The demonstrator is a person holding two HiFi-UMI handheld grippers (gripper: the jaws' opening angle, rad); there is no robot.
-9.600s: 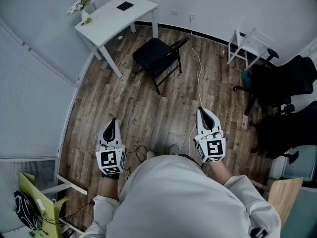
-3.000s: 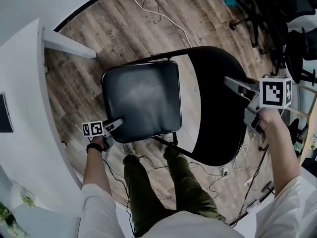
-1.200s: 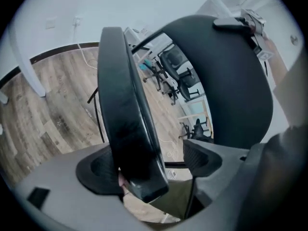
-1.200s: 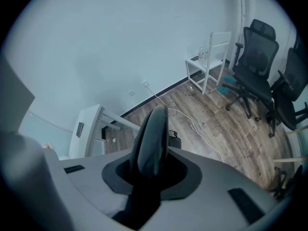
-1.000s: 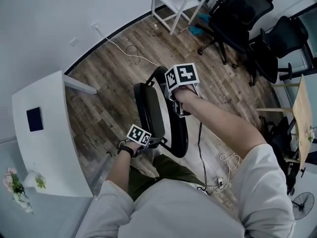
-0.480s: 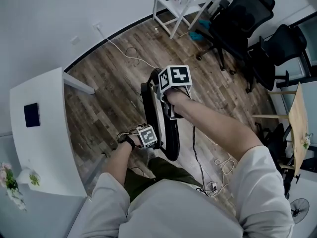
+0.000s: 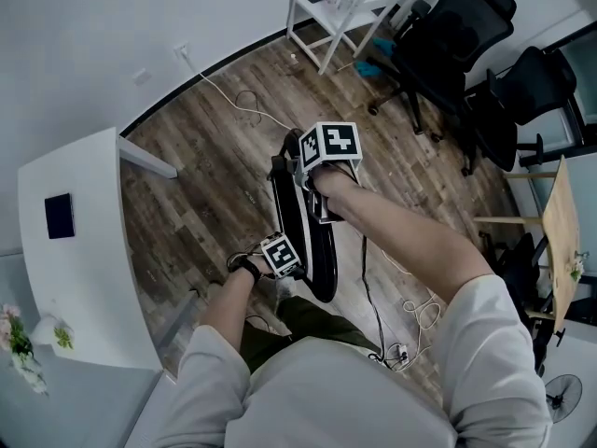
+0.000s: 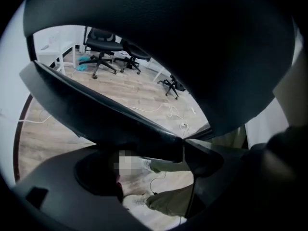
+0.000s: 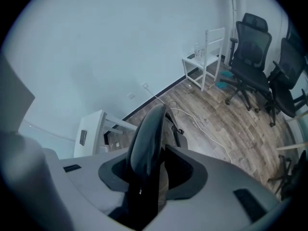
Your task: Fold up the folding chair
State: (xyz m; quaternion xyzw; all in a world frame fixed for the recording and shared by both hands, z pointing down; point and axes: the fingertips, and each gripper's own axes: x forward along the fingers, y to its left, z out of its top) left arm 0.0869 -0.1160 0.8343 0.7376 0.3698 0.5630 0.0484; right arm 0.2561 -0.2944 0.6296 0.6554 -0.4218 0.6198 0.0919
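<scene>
The chair [image 7: 303, 241] was seen folded almost flat, its seat [image 7: 285, 208] drawn up against the backrest [image 9: 147, 134]. It stood edge-on on the floor [image 7: 205, 185], just before the person's legs [image 7: 303, 311] and near the table [image 7: 75, 250].

The right gripper [image 9: 156, 167] was set over the top of the backrest. Its jaws had just been opening and stood about half apart, with the backrest's rim between them and a gap shown at one side, so no clamp was judged. The left gripper [image 8: 156, 177] was held low on the chair with its jaws apart and floor shown between them. A dark frame edge [image 8: 106, 117] lay across the tips and was not seen to be pinched.

The folding itself was judged all but done, with release in hand. Next, the chair would need to be kept from toppling as the jaws were cleared, either steadied low or leaned against something.
</scene>
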